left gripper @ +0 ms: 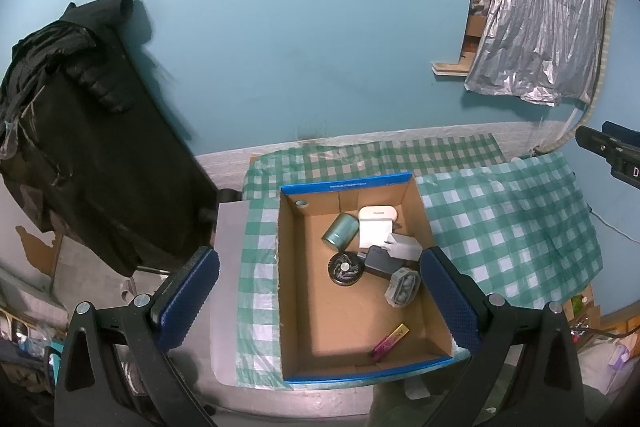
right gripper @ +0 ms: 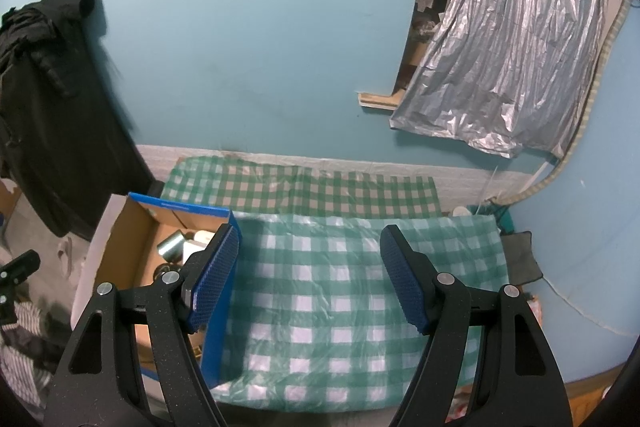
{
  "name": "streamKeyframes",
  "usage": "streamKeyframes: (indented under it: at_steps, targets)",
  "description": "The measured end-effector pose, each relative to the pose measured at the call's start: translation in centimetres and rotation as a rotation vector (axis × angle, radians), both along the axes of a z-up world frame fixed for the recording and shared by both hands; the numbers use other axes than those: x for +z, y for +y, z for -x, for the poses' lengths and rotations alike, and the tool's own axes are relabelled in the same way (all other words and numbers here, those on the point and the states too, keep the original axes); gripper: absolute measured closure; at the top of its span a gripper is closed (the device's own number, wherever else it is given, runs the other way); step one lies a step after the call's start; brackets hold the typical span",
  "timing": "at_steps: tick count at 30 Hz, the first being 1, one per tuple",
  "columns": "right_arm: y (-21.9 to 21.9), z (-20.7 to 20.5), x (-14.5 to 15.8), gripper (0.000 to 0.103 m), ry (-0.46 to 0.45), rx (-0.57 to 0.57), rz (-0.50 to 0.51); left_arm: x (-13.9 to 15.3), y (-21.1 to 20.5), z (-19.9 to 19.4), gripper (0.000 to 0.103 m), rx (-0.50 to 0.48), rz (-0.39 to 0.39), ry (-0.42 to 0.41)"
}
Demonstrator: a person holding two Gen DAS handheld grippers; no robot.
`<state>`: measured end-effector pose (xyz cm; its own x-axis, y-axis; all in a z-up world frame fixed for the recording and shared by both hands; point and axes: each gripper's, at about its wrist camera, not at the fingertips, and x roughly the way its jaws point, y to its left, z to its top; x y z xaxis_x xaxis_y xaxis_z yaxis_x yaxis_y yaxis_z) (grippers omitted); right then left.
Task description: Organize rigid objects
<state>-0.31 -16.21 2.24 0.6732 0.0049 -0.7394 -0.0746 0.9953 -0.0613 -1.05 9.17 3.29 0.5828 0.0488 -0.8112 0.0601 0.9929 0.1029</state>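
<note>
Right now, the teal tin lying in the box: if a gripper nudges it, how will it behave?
The teal tin is a cylinder lying on its side in the cardboard box, so it will probably roll. Its smooth, metal-looking wall may slip between pads. It looks rigid.

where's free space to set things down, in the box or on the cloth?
Cardboard box: bare floor along its left wall and near end, apart from the pink-gold bar. Crowded at the far right, where the tin, white case, round black dish and grey case cluster. The checked cloth right of the box lies bare.
</note>
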Motion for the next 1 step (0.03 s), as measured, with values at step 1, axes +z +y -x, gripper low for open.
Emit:
streamKeyframes:
  at_steps: [1]
  targets:
    - [0.00, -0.01, 0.00, 0.030, 0.000, 0.000, 0.001, 0.00, -0.01, 0.02, 0.001, 0.003, -0.002, 0.000]
